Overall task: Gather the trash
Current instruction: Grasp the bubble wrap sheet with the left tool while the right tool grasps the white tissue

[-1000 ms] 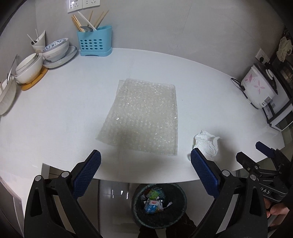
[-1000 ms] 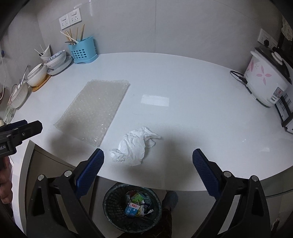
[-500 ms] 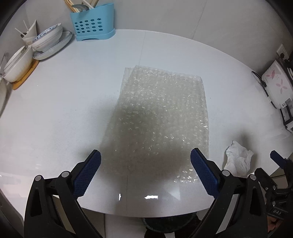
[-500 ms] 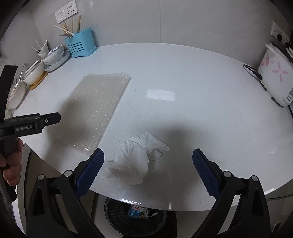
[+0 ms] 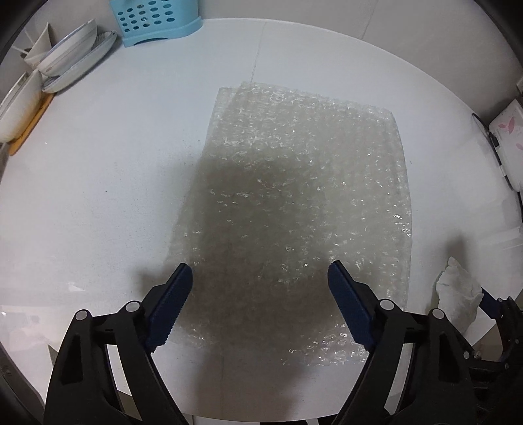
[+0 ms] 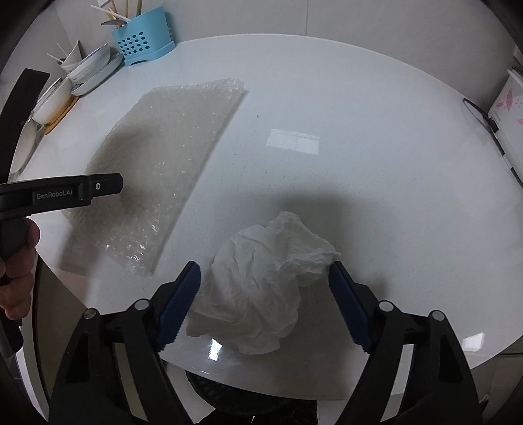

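A clear bubble wrap sheet (image 5: 294, 196) lies flat on the white round table (image 5: 98, 196). My left gripper (image 5: 260, 271) hangs low over its near end, jaws closing, the sheet under and between the blue pads (image 5: 173, 297), which do not press it. A crumpled white tissue (image 6: 258, 294) lies near the table's front edge. My right gripper (image 6: 265, 268) straddles it, jaws closing, with the tissue between the pads (image 6: 349, 304) but not squeezed. In the left wrist view the tissue (image 5: 457, 294) sits far right. A dark trash bin (image 6: 228, 395) shows below the table edge.
A blue utensil holder (image 5: 157, 19) and stacked bowls and plates (image 5: 65, 62) stand at the back left. A white rice cooker (image 6: 510, 108) with its cord is at the right edge. A hand (image 6: 16, 261) holds the left tool at the left.
Both grippers have come down close to the table, the left over the bubble wrap, the right over the tissue. Both pairs of jaws have narrowed. The bin has dropped out of the left view.
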`<state>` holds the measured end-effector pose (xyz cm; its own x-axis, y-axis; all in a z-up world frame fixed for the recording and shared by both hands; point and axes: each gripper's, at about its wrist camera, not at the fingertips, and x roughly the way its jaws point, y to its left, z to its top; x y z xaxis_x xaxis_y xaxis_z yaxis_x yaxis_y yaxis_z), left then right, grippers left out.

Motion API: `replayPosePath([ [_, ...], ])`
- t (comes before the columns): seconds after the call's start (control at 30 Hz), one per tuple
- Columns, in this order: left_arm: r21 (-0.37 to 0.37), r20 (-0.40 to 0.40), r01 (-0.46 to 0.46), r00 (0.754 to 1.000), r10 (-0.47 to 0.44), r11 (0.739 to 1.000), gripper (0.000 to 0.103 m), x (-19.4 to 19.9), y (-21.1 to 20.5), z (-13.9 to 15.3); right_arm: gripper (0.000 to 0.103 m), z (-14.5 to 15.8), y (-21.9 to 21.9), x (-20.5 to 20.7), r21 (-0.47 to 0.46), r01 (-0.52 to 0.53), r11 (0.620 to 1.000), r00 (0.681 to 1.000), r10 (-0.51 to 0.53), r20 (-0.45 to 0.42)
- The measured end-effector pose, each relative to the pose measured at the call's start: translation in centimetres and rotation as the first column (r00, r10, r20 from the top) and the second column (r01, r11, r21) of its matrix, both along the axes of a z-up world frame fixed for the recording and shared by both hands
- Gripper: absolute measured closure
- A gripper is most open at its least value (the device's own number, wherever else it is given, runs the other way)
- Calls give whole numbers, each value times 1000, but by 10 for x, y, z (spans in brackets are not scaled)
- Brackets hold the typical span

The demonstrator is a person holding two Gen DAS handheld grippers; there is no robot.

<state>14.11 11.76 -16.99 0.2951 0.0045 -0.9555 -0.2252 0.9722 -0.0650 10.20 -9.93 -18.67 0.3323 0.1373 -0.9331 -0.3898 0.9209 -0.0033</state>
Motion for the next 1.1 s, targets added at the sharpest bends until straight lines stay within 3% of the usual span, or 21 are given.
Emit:
replayPosePath([
  [0.07, 20, -15, -6, 1000, 6, 1000, 30, 0, 0, 0, 44, -3, -1, 1, 5, 13, 1000, 1000, -12, -26],
  [0.1, 30, -20, -9, 1000, 10, 1000, 34, 0, -1, -1, 46, -4, -1, 2, 7, 16, 1000, 999, -16, -38],
  [0.23, 47, -29, -24, 999, 25, 999, 46, -4, 1, 0, 68, -2, 2, 1, -34, 20, 999, 1000, -20, -13],
  [0.37, 55, -23, -18, 1000, 19, 998, 73, -8, -1, 1, 91, 1, 1, 2, -37, 32, 999, 999, -33, -22],
  [0.43, 65, -19, -16, 1000, 17, 998, 86, -10, -3, 1, 98, 1, 1, 2, -35, 37, 999, 999, -38, -33],
  [0.57, 42, -6, -32, 999, 32, 999, 94, -19, -3, 4, 99, 4, -2, 3, -25, 58, 998, 997, -59, -51],
  [0.8, 39, 50, -23, 999, 21, 999, 94, -30, -16, 27, 99, 17, -19, -1, -11, 91, 996, 995, -92, -33],
  [1.1, 22, 96, -5, 995, 2, 1000, 95, -26, -2, 46, 99, 41, -44, -18, 8, 117, 993, 993, -117, 5],
])
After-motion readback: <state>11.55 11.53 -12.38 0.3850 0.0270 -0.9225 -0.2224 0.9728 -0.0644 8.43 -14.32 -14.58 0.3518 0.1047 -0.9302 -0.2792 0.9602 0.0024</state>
